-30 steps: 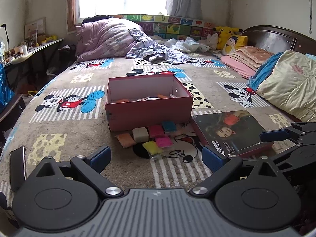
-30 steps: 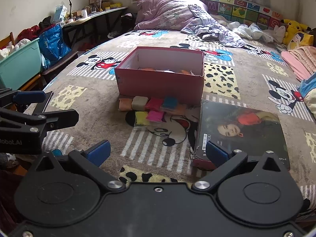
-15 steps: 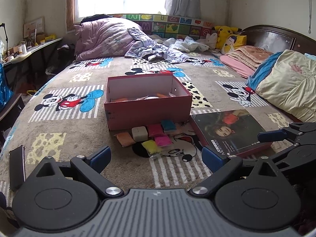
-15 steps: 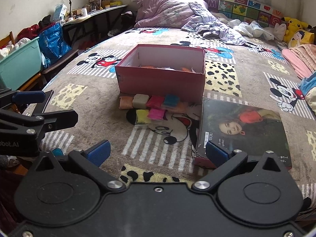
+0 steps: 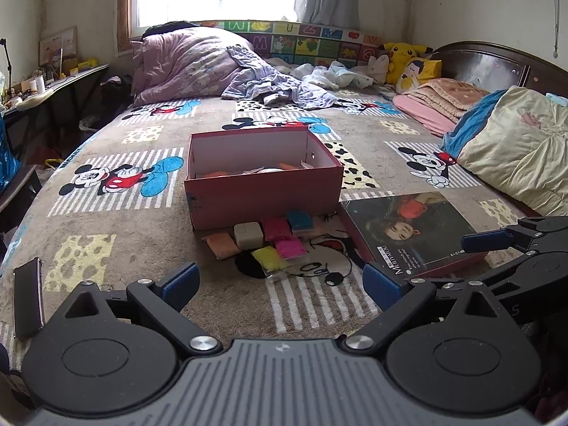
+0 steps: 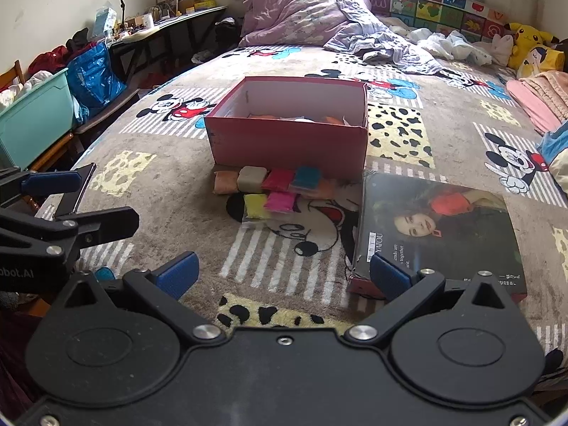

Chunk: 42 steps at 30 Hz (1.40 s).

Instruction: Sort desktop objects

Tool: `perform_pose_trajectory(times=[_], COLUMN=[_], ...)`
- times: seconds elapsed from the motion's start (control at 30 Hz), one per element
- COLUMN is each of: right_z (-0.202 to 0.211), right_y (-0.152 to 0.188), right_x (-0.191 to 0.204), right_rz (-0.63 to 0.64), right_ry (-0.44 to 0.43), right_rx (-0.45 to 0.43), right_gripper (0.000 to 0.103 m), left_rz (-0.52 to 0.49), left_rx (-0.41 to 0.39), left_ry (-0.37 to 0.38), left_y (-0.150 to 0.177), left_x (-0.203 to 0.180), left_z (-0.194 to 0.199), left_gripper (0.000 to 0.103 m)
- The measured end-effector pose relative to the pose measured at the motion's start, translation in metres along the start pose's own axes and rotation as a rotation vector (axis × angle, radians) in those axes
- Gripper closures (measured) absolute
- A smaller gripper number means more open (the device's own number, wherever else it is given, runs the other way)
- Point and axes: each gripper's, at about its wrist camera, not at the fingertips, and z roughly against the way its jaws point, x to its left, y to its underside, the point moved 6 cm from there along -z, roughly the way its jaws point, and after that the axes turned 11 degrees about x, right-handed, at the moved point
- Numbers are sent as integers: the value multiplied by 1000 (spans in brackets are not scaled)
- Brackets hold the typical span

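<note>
Near the bed edge | your left gripper [image 5: 280, 282] and right gripper [image 6: 282, 271] both released, empty | clay packets [image 6: 275, 190] touching red box [image 6: 289, 142] front.

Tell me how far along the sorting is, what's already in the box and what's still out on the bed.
Barely started. The red box already holds some orange and white items, too hidden to identify. Nothing is in hand: the left gripper and right gripper are both open and empty, short of the pile. Left: the colored packets in front of the box, touching its front wall, the magazine-covered lid beside them, and a phone at the bed's edge.
</note>
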Motion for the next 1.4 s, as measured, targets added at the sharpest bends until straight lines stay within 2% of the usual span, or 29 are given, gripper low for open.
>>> perform_pose_trajectory(times=[1.4], right_z=[-6], right_y=[2], right_x=[2], right_rz=[-1], right_ry=[-18], right_rx=[37], right_gripper=[0], left_rz=[1], left_rx=[12], left_ry=[7], left_y=[1], left_x=[1], left_z=[-1], left_gripper=[4])
